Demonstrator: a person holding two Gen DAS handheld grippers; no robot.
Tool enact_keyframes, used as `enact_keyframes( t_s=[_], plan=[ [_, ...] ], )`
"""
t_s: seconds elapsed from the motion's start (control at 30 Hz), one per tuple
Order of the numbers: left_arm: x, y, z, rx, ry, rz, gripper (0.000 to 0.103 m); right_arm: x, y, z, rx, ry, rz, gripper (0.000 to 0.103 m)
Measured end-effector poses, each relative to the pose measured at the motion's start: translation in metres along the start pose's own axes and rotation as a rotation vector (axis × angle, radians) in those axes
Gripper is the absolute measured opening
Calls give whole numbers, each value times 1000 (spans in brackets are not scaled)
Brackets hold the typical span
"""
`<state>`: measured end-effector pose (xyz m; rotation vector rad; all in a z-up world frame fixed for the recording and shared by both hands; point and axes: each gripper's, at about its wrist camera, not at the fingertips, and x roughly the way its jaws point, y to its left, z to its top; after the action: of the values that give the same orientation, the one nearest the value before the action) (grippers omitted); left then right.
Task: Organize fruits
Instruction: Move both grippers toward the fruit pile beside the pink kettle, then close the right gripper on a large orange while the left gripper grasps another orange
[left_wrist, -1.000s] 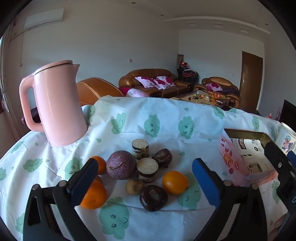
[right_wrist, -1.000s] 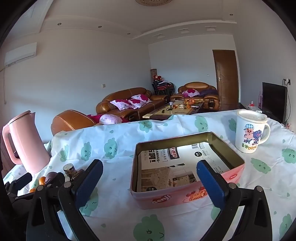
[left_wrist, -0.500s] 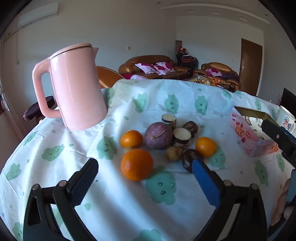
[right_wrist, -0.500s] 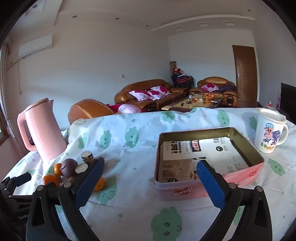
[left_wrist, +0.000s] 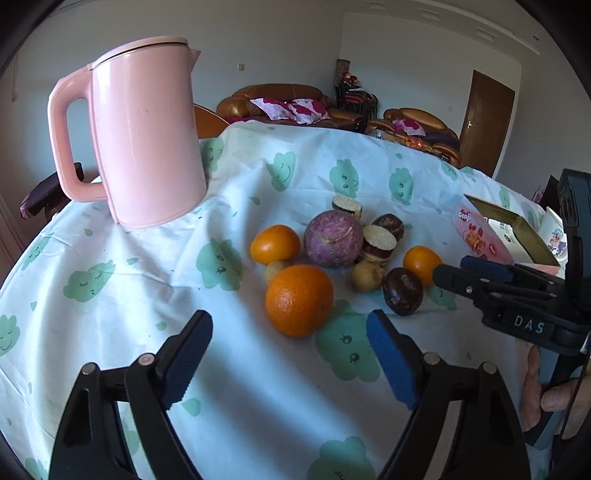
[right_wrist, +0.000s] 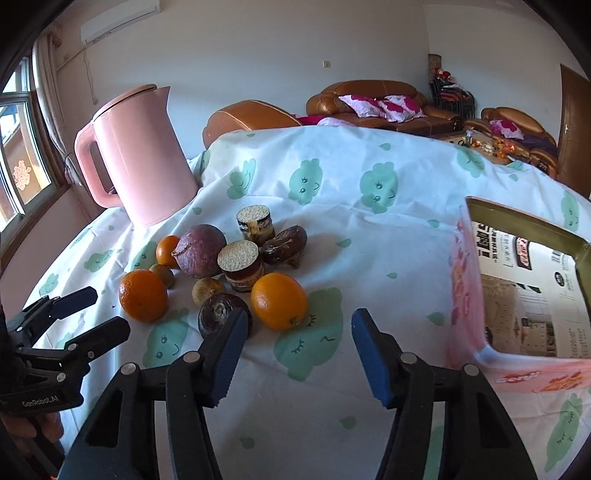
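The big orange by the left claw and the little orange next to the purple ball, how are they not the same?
The big orange lies at the near edge of the pile, just beyond the left claw; the little orange sits further back, beside the purple fruit. The big orange is deeper orange with a dimpled skin; the little orange is more yellowish and smoother. Both are round and rest on the tablecloth.

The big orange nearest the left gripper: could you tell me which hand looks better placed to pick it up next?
Left. The big orange lies straight ahead of the left gripper, whose empty jaws are closing. The right gripper, also closing empty, faces another orange nearer the tin.
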<state>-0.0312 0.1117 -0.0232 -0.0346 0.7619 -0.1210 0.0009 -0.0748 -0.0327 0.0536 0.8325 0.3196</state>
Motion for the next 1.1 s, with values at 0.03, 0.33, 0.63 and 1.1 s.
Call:
enact_keyframes(
  t_s=[0.03, 0.33, 0.63, 1.1],
  plan=[
    [4, -2, 4, 0, 3, -1, 87, 5, -1, 2, 12, 14, 7, 60],
    [42, 2, 16, -66, 91, -10, 68, 30, -13, 15, 111, 63, 120, 54],
    [43, 12, 15, -126, 83, -68, 45, 42, -4, 23, 59, 70, 125, 54],
    [1, -24, 27, -47, -110, -38, 44, -16, -19, 23, 61, -68, 115, 37]
  ],
)
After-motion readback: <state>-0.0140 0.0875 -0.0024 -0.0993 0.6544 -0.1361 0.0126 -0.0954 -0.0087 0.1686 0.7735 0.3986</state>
